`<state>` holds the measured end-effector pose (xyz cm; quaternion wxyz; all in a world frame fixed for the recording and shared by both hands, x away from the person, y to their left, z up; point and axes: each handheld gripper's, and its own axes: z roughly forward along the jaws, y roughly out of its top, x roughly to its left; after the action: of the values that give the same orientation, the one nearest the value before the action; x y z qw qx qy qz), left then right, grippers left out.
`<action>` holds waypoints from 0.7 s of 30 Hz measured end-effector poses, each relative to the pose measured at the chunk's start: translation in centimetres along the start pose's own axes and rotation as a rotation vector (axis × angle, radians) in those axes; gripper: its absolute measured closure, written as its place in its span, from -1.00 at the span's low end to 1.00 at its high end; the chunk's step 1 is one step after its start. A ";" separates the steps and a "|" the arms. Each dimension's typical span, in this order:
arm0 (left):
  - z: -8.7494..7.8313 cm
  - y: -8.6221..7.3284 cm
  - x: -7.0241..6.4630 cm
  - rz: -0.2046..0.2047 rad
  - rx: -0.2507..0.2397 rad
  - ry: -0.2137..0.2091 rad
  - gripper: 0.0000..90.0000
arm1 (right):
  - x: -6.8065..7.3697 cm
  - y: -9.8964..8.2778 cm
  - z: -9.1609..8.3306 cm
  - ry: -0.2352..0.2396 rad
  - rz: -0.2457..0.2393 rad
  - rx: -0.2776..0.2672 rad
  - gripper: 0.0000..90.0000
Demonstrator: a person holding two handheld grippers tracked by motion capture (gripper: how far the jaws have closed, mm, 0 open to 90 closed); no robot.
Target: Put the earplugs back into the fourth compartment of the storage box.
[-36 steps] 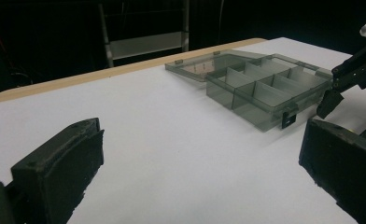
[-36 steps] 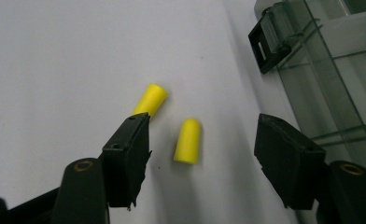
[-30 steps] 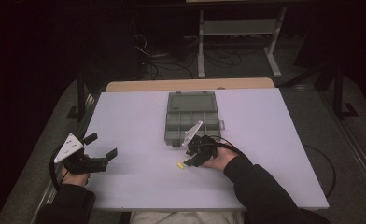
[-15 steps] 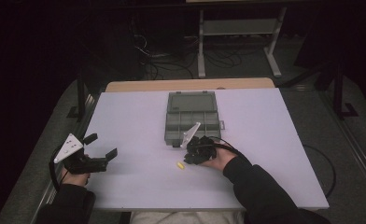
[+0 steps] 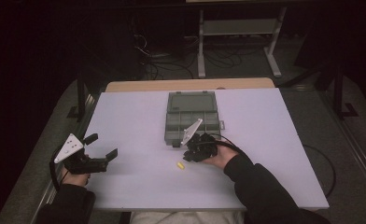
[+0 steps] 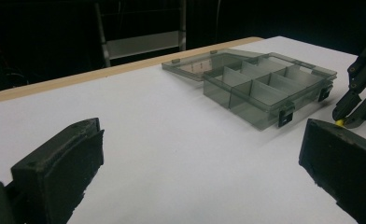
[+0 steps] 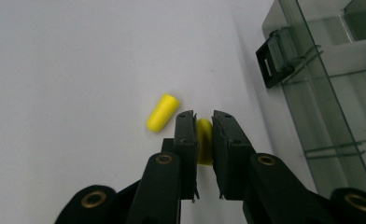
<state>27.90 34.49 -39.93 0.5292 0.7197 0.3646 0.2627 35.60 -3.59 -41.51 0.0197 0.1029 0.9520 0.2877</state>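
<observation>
The right gripper (image 7: pixel 203 122) has just closed its jaws and now clamps one yellow earplug (image 7: pixel 204 140), long axis running along the jaws. A second earplug (image 7: pixel 163 112) lies just beside on the white table (image 7: pixel 78 70), rounded tip pointing up-right. Farther off, the open compartment box (image 5: pixel 190 121) appears empty. The left gripper (image 5: pixel 102 148) rests with jaws wide apart.

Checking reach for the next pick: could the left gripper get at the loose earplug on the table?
Probably yes: bare table lies between the open left gripper and the loose earplug. The right gripper, shut on another earplug, crowds it.
</observation>
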 end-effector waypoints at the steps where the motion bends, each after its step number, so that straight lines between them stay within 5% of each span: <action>1: 0.0 0.0 0.0 0.001 0.001 -0.001 -1.00 | 0.0 0.0 0.0 0.000 0.000 0.000 0.76; 21: 0.0 0.0 0.0 0.000 0.005 -0.003 -1.00 | -0.4 1.3 -3.0 -0.027 0.001 -0.062 0.76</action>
<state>27.91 34.52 -39.95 0.5281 0.7214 0.3642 0.2607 35.92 -4.24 -38.29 0.0354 0.1067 0.9422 0.3157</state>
